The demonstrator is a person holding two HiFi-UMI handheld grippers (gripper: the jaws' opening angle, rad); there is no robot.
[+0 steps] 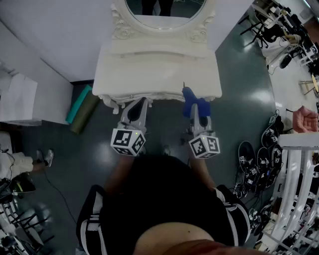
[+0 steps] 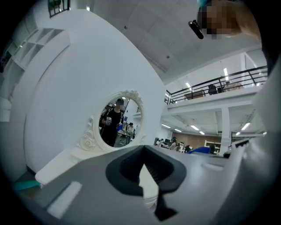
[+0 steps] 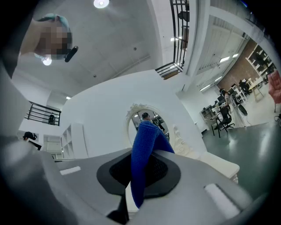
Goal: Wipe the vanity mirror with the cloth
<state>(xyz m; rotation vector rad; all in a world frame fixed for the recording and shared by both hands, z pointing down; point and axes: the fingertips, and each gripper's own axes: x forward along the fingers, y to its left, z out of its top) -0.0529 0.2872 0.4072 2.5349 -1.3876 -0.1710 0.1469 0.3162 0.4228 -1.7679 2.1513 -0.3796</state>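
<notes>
- right gripper [image 3: 148, 153] clamped on the blue cloth [image 3: 141, 176]; cloth sticks up past the jaw tips
- left gripper [image 2: 143, 150] jaws together, nothing between them
- both sit at the front edge of the white vanity table [image 1: 154, 69]
- vanity mirror [image 1: 164, 7] at the table's back (oval, ornate frame), well apart from the cloth

The vanity mirror [image 1: 164, 11] is an oval glass in a white carved frame with scrolled flourishes at its lower corners. It stands upright at the back of a white vanity table [image 1: 149, 69], against a white wall. The cloth [image 1: 195, 105] is deep blue and knitted-looking, folded into a thick strip. It is pinched between the jaws of the right gripper [image 1: 192, 102], over the table's front edge and well short of the glass, with its free end standing up past the jaw tips.
</notes>
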